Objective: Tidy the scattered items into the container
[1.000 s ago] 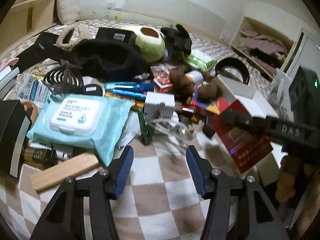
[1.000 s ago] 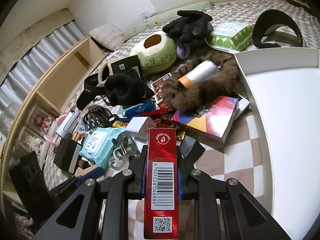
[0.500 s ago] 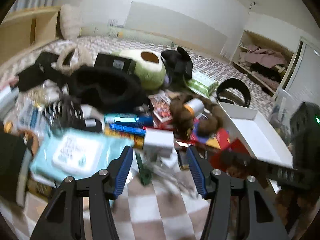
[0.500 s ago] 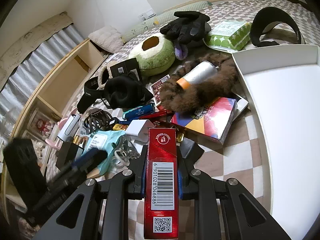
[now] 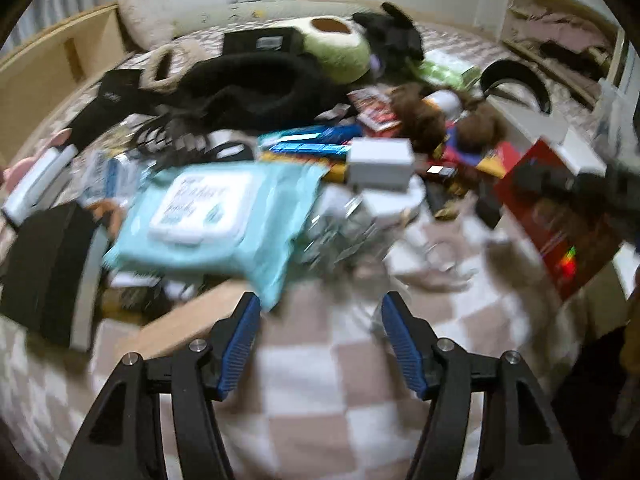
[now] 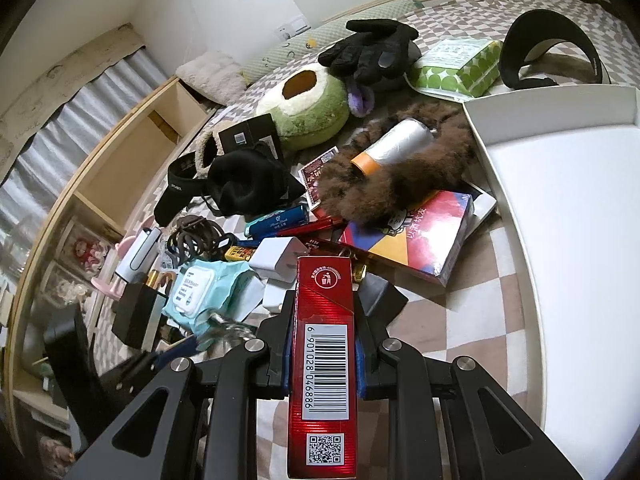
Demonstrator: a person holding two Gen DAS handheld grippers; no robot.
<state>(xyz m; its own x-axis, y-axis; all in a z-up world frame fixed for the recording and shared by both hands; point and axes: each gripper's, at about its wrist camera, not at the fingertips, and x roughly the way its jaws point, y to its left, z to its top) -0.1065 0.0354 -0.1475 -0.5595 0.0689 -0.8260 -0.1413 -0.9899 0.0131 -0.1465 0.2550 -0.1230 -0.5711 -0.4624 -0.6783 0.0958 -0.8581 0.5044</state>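
A red carton point(image 6: 325, 364) is pinched lengthwise between the fingers of the right gripper point(image 6: 324, 344), barcode side up, so that it can be carried flat and set down whole. It is held above the checked bed cover, just left of the white container point(image 6: 568, 208), whose visible floor is bare. The fingers point(image 5: 240, 340) of the left gripper point(image 5: 320, 344) are spread with nothing between them, low over the bed before the teal wipes pack point(image 5: 212, 216). The scattered pile is seen beyond, outside the container.
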